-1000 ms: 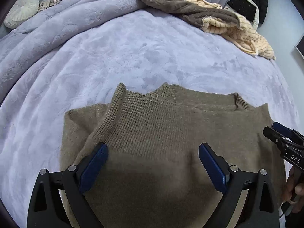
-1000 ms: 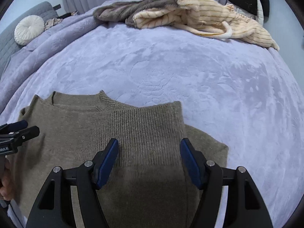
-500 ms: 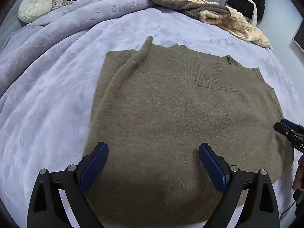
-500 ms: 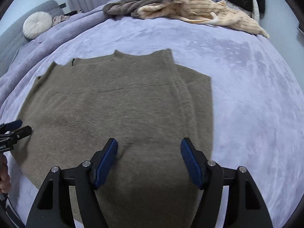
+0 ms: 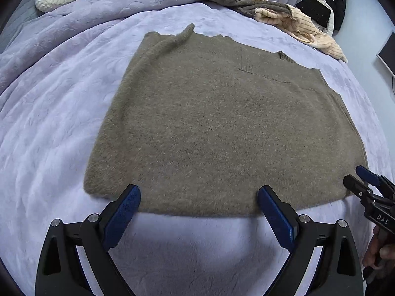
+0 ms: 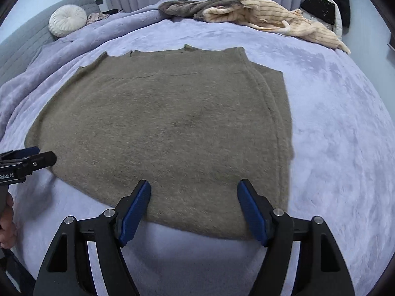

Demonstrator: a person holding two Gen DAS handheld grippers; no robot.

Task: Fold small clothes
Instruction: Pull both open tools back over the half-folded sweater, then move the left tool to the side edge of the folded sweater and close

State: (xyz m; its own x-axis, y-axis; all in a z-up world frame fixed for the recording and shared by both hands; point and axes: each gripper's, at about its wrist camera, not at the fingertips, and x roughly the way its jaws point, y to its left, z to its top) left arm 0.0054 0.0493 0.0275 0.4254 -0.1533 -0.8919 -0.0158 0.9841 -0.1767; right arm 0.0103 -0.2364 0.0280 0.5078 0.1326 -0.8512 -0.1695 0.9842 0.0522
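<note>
An olive-brown knit sweater (image 5: 222, 123) lies folded flat on the lavender blanket (image 5: 61, 98), its ribbed hem and neckline at the far side. My left gripper (image 5: 198, 192) hovers open over the sweater's near left edge, pads not touching it. In the right wrist view the same sweater (image 6: 160, 128) spreads ahead, with a folded sleeve layer along its right side. My right gripper (image 6: 194, 185) is over the near right edge, its jaws opening and its pads not pressing the sweater. Each gripper shows at the other's side: the right gripper (image 5: 355, 175), the left gripper (image 6: 45, 153).
A heap of beige striped and grey-brown clothes (image 6: 246, 14) lies at the bed's far side. A round white cushion (image 6: 66, 19) rests at the far left by a grey headboard (image 6: 24, 49). Black garments (image 5: 330, 5) hang at the far right. The person's hand (image 6: 7, 219) shows at the left.
Both grippers have drawn back from the ribbed far edge to the sweater's near edge. The sweater now lies flat and fully in view.
</note>
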